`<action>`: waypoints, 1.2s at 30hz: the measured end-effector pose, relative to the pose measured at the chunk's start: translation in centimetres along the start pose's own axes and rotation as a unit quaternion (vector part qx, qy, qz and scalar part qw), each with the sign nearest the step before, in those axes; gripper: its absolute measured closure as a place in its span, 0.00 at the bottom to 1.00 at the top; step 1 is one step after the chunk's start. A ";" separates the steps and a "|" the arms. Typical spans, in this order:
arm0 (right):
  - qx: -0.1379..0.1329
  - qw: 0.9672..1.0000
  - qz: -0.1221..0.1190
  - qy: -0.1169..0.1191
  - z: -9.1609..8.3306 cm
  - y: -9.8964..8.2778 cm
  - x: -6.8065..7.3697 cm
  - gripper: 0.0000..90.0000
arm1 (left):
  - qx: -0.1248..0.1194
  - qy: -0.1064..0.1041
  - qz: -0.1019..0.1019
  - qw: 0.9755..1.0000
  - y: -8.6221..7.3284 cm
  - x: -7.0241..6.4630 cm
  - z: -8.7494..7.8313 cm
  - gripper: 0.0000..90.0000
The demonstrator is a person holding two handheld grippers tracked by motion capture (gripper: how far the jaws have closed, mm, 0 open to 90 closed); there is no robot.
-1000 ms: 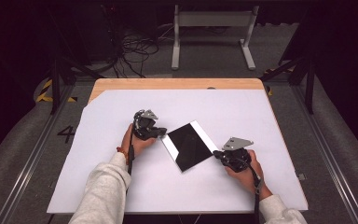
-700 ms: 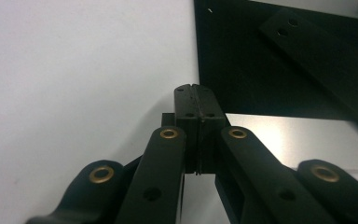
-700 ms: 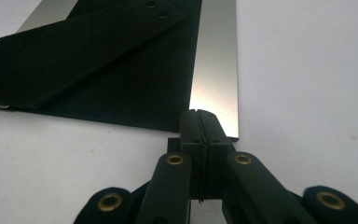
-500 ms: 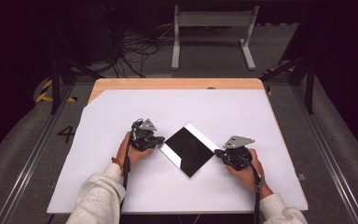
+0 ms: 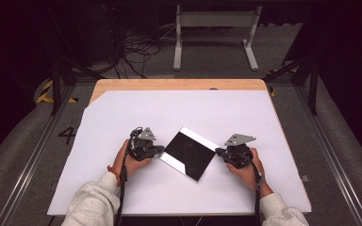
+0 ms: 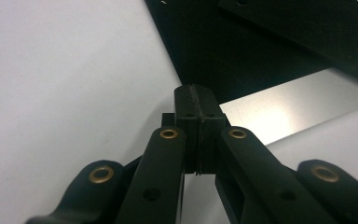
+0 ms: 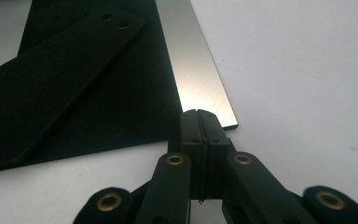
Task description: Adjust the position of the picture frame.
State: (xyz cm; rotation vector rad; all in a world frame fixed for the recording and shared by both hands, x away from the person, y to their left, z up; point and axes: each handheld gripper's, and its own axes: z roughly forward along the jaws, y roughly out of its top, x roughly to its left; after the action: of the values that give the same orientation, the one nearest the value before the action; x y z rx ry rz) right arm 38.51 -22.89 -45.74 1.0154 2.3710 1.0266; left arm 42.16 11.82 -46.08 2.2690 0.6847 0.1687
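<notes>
A flat black square panel [image 5: 188,153] with silver strips along two edges lies cornerwise on the white table sheet [image 5: 179,108]. My left gripper [image 5: 160,150] is shut, its tips at the panel's left corner; in the left gripper view its jaws [image 6: 196,91] meet with nothing between them, over the edge of the panel [image 6: 223,51] and its silver strip [image 6: 289,107]. My right gripper [image 5: 218,151] is shut at the panel's right corner. In the right gripper view its closed tips [image 7: 200,114] sit at the end of the silver strip [image 7: 193,70] beside the black face [image 7: 98,98].
The white sheet covers a wooden tabletop [image 5: 179,84] whose far edge shows. Beyond it on the floor stand a grey metal frame [image 5: 214,33] and a tangle of cables [image 5: 136,47]. Rails run along both sides of the table.
My left gripper has moved toward the person along the panel's left side. The panel has turned a little, its left corner swinging nearer. The right gripper has stayed still.
</notes>
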 end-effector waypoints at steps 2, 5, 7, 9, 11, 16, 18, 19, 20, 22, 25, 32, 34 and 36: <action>0.000 1.000 0.001 -0.001 0.1 0.1 -0.1 1.00 | 0.001 0.000 0.000 1.000 -0.2 -0.3 -0.1 1.00; -0.001 1.000 0.004 -0.004 0.4 0.3 -0.1 1.00 | 0.001 -0.002 0.003 1.000 -0.5 -0.8 -0.4 1.00; 0.000 1.000 0.003 -0.006 0.5 0.5 -0.1 1.00 | 0.005 0.000 0.011 1.000 -0.7 -1.1 -0.6 1.00; -0.001 1.000 0.005 -0.007 0.7 0.6 -0.1 1.00 | 0.007 0.001 0.018 1.000 -0.9 -1.7 -0.7 1.00; -0.003 1.000 0.008 -0.007 0.9 0.7 -0.2 1.00 | 0.006 -0.004 0.016 1.000 -1.2 -2.0 -0.9 1.00; -0.006 1.000 0.003 -0.017 1.3 1.0 -0.1 1.00 | 0.006 -0.008 0.015 1.000 -1.5 -2.5 -1.1 1.00; -0.005 1.000 0.002 -0.020 1.5 1.3 -0.2 1.00 | 0.005 -0.010 0.015 1.000 -1.6 -2.6 -1.2 1.00; -0.005 1.000 0.002 -0.020 1.5 1.3 -0.2 1.00 | 0.005 -0.010 0.015 1.000 -1.6 -2.6 -1.2 1.00; -0.006 1.000 0.008 -0.024 1.8 1.5 -0.4 1.00 | 0.004 -0.012 0.014 1.000 -1.6 -2.8 -1.2 1.00; -0.007 1.000 0.013 -0.023 1.9 1.6 -0.5 1.00 | 0.004 -0.014 0.015 1.000 -1.7 -2.8 -1.2 1.00; -0.012 0.999 0.027 -0.016 2.2 1.7 -1.0 1.00 | 0.003 -0.015 0.012 1.000 -1.8 -3.1 -1.3 1.00; -0.007 0.999 0.035 -0.024 2.9 2.5 -1.4 1.00 | 0.001 -0.020 0.016 1.000 -2.0 -3.7 -1.3 1.00; -0.009 0.999 0.039 -0.024 3.0 2.5 -1.5 1.00 | -0.002 -0.020 0.018 1.000 -2.1 -3.6 -1.3 0.99; -0.004 0.999 0.036 -0.027 2.9 2.5 -1.3 1.00 | -0.005 -0.022 0.013 1.000 -2.2 -3.6 -1.3 0.98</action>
State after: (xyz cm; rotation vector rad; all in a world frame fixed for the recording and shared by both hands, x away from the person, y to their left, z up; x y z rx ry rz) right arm 42.18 -21.28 -45.76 1.1186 2.3002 1.0217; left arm 37.78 12.05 -46.35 2.2662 0.6299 0.1348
